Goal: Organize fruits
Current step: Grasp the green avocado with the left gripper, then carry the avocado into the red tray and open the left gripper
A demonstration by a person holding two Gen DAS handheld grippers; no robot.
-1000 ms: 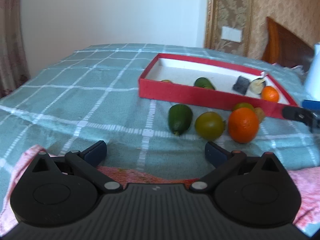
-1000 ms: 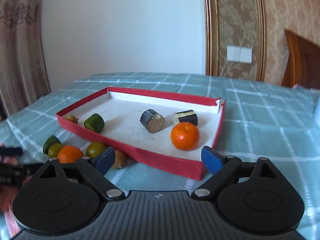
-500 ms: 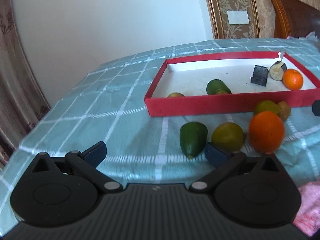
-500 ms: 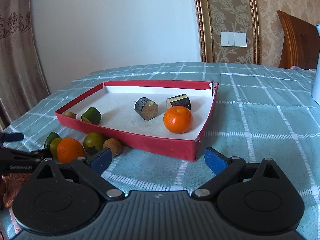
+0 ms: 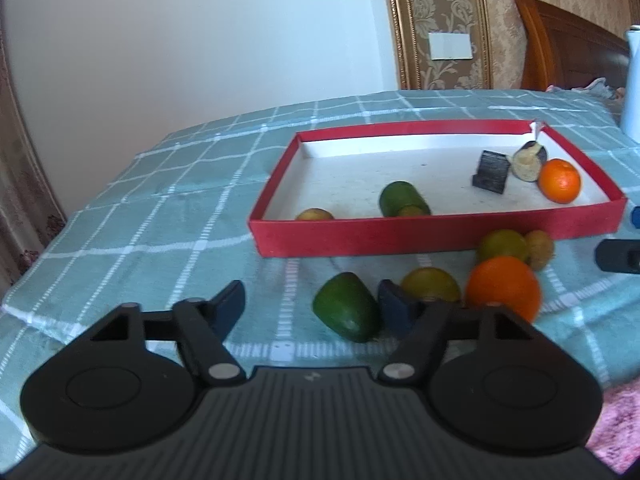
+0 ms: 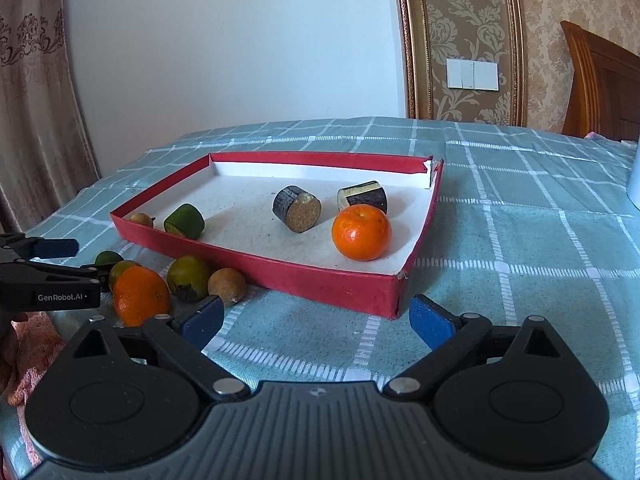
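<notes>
Closing around the dark green fruit piece (image 5: 347, 307), which lies on the checked cloth (image 5: 160, 220) outside the red box (image 5: 400, 236), just in front of its near wall. Between the fingers of the left gripper (image 5: 311, 307) now, close beside the right pad and well apart from the left one; not yet clamped, jaws narrowing from the full spread of a second ago. Brought nearer too: a second ago seen ahead of the fingertips, now level with them. Reads as the start of a pick, with the lift and the carry into the box to follow.

Just to the right, an olive-green round fruit (image 5: 430, 285) and a large orange (image 5: 502, 286), close enough to be nudged by the right finger.

Farther out, the right gripper (image 6: 317, 318) spread wide and empty, hovering before the box's near corner. Inside the box already, a small orange (image 6: 361, 232) among other pieces.
</notes>
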